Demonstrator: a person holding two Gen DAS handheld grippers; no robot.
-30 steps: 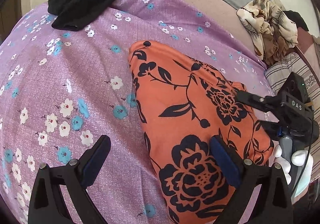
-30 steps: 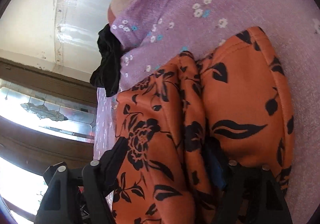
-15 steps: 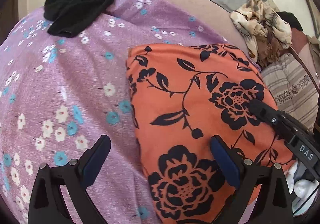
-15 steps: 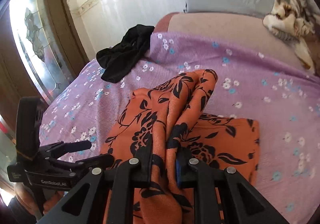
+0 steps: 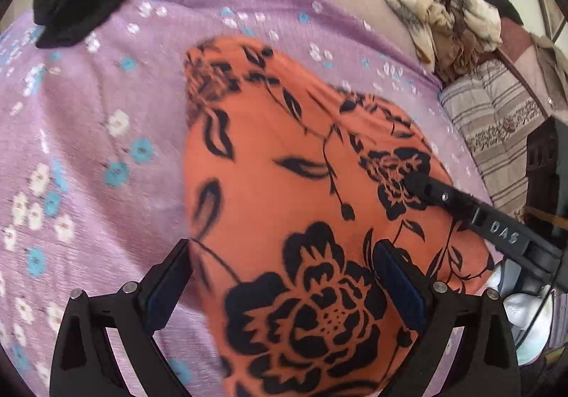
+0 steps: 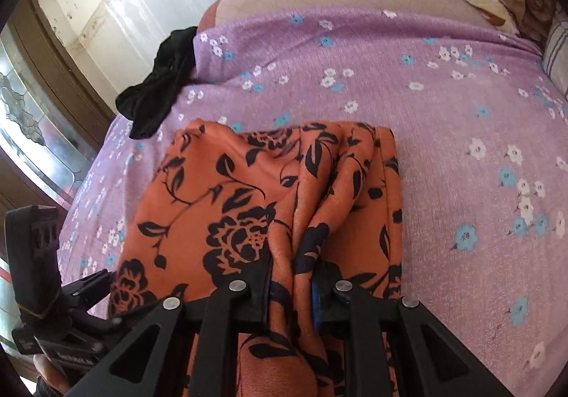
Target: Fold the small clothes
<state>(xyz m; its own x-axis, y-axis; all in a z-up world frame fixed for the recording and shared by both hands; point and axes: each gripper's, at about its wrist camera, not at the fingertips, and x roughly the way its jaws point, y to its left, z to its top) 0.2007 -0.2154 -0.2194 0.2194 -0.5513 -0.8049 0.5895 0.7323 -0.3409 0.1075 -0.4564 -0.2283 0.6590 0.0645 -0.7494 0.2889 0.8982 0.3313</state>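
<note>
Your orange floral garment (image 6: 248, 205) lies folded on the purple flowered bedspread (image 6: 461, 113), long axis running from you toward the bed's far edge, its folded far end square to that edge. On its right side a ridge of cloth rises in bunched pleats. The near end runs out of frame under both tools, so you can't see where it finishes. The left wrist view is smeared with blur, and the pattern on the garment (image 5: 284, 184) reads soft there.

Your right gripper (image 6: 291, 287) is clamped tight on that pleated ridge, blue pads pressed into the fabric from both sides. Your left gripper (image 5: 280, 276) stands wide apart, holding nothing, with its right finger (image 5: 397, 283) over the orange cloth and its left finger (image 5: 167, 283) beside the garment's left edge above the bedspread (image 5: 88, 148); whether either touches the fabric, can't tell.

Farther out, a black garment (image 6: 159, 81) sits crumpled at the bedspread's far left corner, and a beige patterned heap (image 5: 443, 17) lies beyond the far right corner.
</note>
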